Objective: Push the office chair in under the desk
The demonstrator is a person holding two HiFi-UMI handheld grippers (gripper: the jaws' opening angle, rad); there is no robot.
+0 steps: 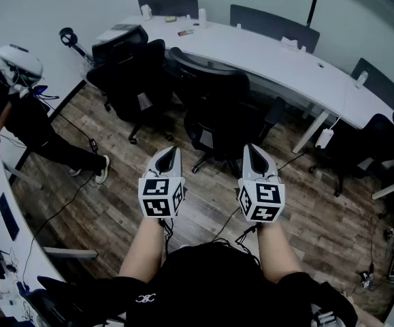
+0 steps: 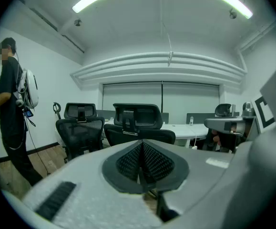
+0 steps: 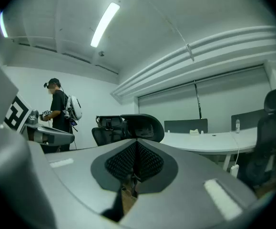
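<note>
A black mesh office chair (image 1: 214, 111) stands on the wood floor, pulled out from the long white desk (image 1: 265, 53). It shows ahead in the left gripper view as a black chair (image 2: 135, 123) and in the right gripper view as a curved chair back (image 3: 140, 125). My left gripper (image 1: 168, 157) and right gripper (image 1: 252, 157) are held side by side just short of the chair, apart from it. Both are shut with nothing between their jaws.
A second black chair (image 1: 125, 73) stands to the left at the desk. Another dark chair (image 1: 360, 152) sits at the right. A person in black (image 1: 20, 111) stands at the left. Cables lie on the floor (image 1: 81, 182).
</note>
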